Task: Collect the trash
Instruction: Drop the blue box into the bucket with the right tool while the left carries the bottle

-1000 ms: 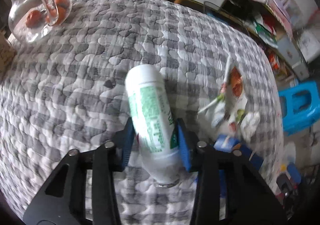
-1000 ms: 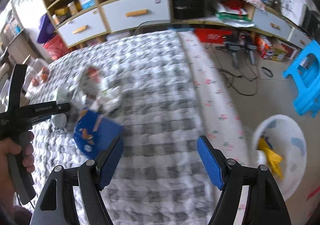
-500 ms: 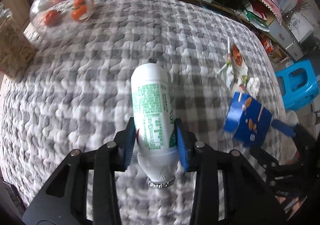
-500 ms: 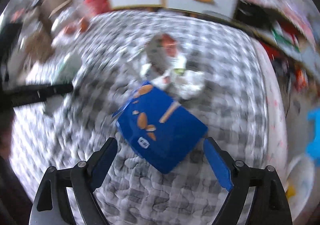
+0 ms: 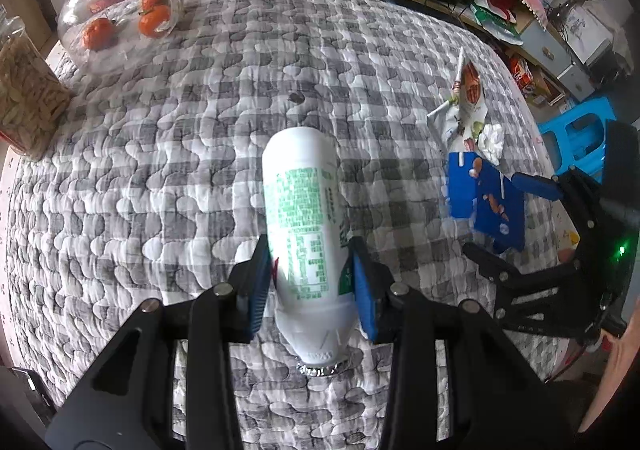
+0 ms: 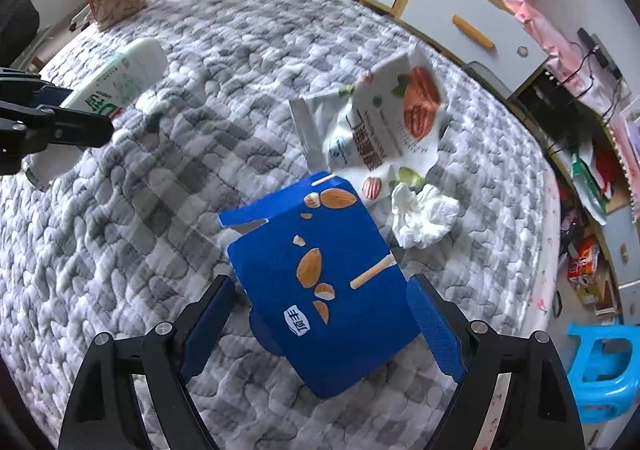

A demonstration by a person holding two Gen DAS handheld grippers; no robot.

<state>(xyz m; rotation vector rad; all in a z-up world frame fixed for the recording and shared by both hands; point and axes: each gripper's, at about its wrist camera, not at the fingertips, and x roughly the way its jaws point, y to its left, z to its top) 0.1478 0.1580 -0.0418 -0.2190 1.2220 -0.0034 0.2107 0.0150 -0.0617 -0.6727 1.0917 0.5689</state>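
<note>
While our left gripper (image 5: pixel 308 282) clamps the white bottle (image 5: pixel 306 218) between its blue pads, neck toward the camera and base pointing away over the checked quilt (image 5: pixel 168 178), our right gripper (image 6: pixel 320 326) has changed the most. A second ago it looked across the quilt with the blue carton off to its left; now it has swung round and come down so that the blue carton (image 6: pixel 320 282) lies straight ahead, between its widely spread fingers. The pads stand beside the carton's two sides, and we see no squeeze on it yet. We judge this to mean one piece of trash is already secured on the left, and the second is lined up for a grasp on the right.

Just beyond the carton, ahead of the right fingers, lie a crumpled white tissue (image 6: pixel 424 218) and an opened snack pouch (image 6: pixel 384 122); both wait their turn.

As for writing: the bottle carries blocks of green print, too small for us to read. The carton shows almonds, a stick biscuit and a small white badge with two characters we cannot make out. The pouch bears a walnut picture and large grey characters, also unreadable at this angle.
</note>
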